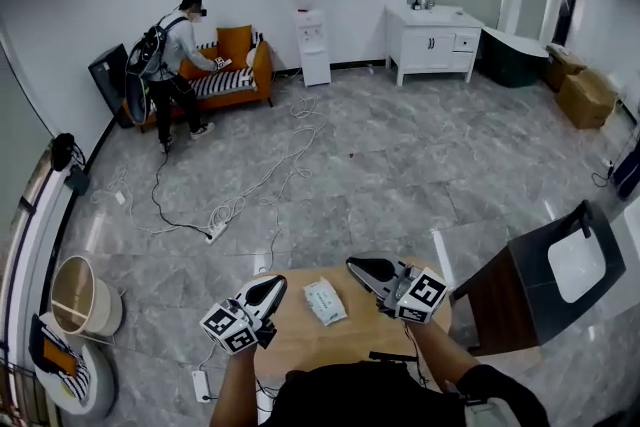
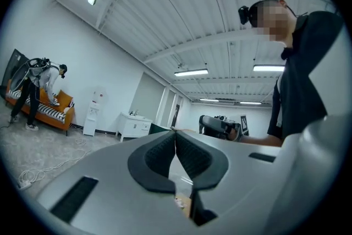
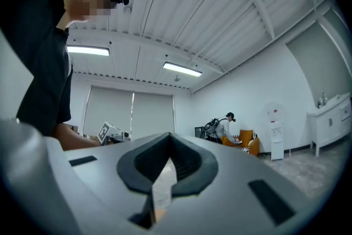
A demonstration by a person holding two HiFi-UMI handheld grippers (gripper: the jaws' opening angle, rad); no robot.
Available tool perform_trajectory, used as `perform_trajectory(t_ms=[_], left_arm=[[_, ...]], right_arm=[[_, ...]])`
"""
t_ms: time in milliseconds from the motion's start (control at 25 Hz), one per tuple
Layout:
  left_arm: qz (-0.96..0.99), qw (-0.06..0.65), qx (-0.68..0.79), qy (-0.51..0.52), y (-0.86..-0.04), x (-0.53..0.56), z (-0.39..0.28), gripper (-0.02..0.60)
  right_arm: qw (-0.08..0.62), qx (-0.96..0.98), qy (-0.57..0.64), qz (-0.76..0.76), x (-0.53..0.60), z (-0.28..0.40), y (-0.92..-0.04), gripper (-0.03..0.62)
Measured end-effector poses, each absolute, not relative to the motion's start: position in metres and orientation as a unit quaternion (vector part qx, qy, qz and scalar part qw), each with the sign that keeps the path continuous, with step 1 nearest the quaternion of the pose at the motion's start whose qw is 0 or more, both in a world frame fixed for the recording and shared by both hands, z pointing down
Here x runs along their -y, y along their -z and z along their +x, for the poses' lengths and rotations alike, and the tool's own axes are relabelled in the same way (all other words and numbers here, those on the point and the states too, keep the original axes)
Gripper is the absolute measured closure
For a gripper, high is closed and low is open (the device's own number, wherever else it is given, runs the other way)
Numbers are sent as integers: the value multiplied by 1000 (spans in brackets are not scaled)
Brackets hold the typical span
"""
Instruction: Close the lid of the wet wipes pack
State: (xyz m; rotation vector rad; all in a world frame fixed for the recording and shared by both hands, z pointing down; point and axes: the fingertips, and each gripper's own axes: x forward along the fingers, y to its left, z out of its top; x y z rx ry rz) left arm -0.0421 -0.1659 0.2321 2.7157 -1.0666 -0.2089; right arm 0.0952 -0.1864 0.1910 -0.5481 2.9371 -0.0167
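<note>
The soft white wet wipes pack [image 1: 325,302] lay flat in the middle of the small light-wood counter [image 1: 298,343], between my two tools. I held the grey left gripper [image 1: 272,286] just beside its left edge and the grey right gripper [image 1: 357,266] near its far right corner, both apparently raised clear and touching nothing. Each gripper's fingers were pressed together with nothing between them, which I judged suited pushing a flap down rather than pinching. I could not tell whether the lid stood open.
</note>
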Motion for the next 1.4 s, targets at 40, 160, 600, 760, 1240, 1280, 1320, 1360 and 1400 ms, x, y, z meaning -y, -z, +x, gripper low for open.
perform_trajectory(t_ms=[40,160,600,760,1240,1280,1320,1360,1400], left_arm=[[925,107,359,71,-230,161,-39,566],[931,104,343,73,-225,150,-30,566],[954,94,272,86,-239,42,-34,566],[953,108,263,102,-258,-24,-43,566],[953,110,262,102,-250,-146,-47,566],[952,105,268,101,-247,-154,-47,566],[952,99,273,99,-244,-164,-46,566],[951,93,277,98,-242,-174,-44,566],[951,90,280,97,-240,-186,-41,566]], right_arm=[[80,-981,4,-178,181,98,-189,583],[87,-984,-4,-155,161,100,-181,583],[122,-975,40,-182,34,95,-200,583],[114,-973,73,-187,-36,86,-227,583],[95,-981,57,-162,-161,62,-213,583],[96,-982,54,-157,-170,63,-210,583],[98,-982,50,-151,-179,65,-207,583],[99,-983,47,-146,-189,67,-205,583],[100,-984,45,-141,-200,71,-203,583]])
